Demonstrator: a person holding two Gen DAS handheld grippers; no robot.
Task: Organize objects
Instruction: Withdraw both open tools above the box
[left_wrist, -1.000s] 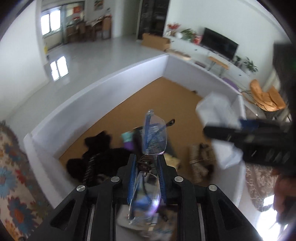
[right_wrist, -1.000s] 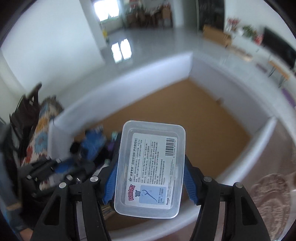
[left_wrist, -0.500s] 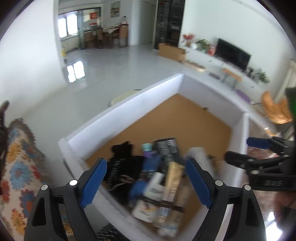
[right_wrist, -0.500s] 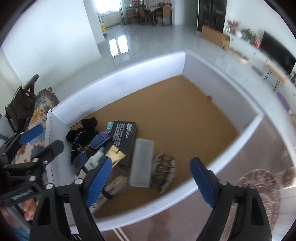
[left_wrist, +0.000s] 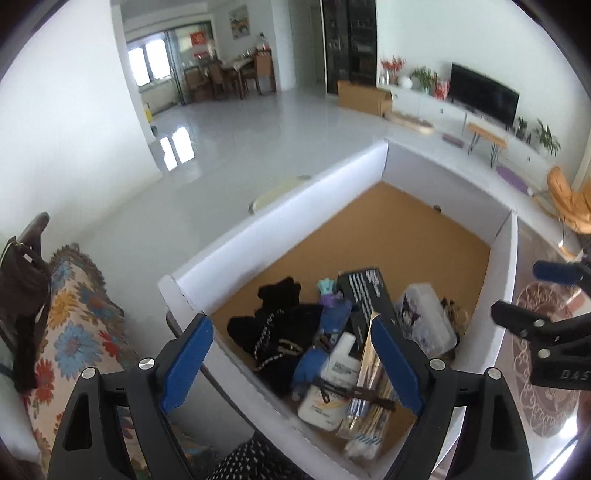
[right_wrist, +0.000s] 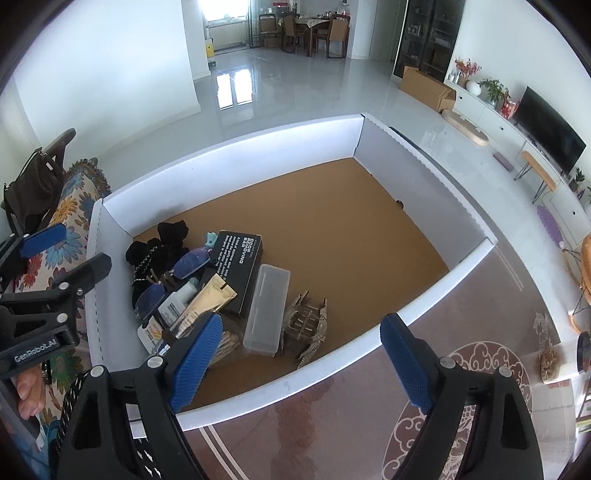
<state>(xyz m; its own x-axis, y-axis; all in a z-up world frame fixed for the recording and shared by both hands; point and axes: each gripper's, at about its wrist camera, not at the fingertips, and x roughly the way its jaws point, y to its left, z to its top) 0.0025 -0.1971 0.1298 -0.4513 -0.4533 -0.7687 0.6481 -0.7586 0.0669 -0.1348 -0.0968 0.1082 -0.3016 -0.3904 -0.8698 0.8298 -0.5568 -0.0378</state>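
Now both grippers (left_wrist: 291, 363) (right_wrist: 301, 358) empty, glasses (right_wrist: 173, 277) + case (right_wrist: 266, 310) in box (right_wrist: 236, 151).

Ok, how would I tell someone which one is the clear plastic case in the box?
Look in the white-walled box, at the pile in its near left corner. The clear plastic case lies between the black carton and a metallic clip; it alone is see-through.

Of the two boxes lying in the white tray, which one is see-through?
The clear plastic box, lying between the black box and the metal rack. The black box is opaque with white lettering.
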